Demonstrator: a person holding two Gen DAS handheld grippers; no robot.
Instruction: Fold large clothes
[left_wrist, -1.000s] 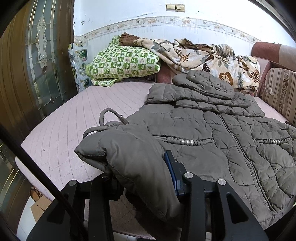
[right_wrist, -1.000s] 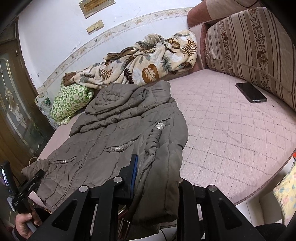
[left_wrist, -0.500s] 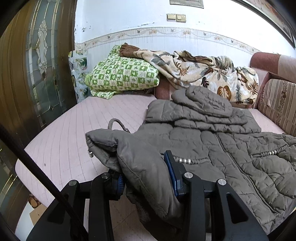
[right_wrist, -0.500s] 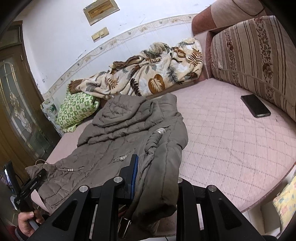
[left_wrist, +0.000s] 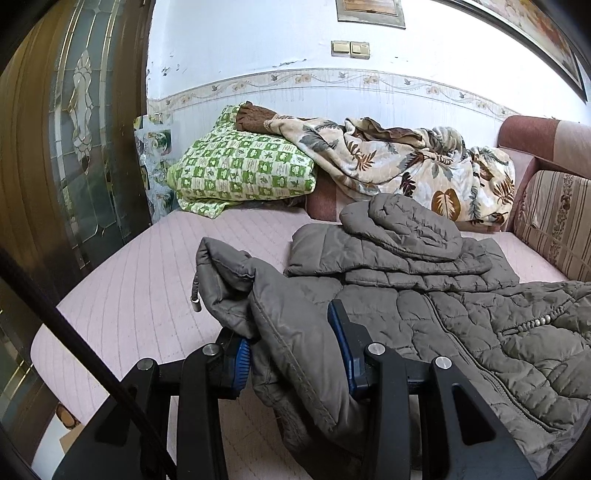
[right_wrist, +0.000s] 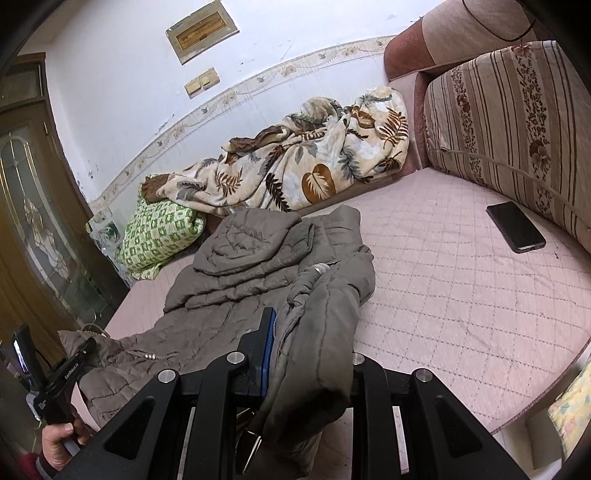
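Hem-to-collar fold in hand: left gripper (left_wrist: 291, 350) and right gripper (right_wrist: 310, 354) each clenched on quilted jacket (left_wrist: 424, 306) hem corners, next needing level carry toward hood (right_wrist: 255, 236).

right gripper (right_wrist: 308, 354) pinches the grey padded jacket (right_wrist: 258, 266) hem over the pink bed (right_wrist: 461, 295); phone (right_wrist: 515, 232) lies apart.

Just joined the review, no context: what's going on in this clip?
A person is folding a grey-brown quilted puffer jacket on a pink quilted mattress. The left tongs and right tongs each clamp a bottom corner of the hem, lifted off the mattress. The hood end lies flat near a leaf-print blanket. A black phone lies apart from the jacket.
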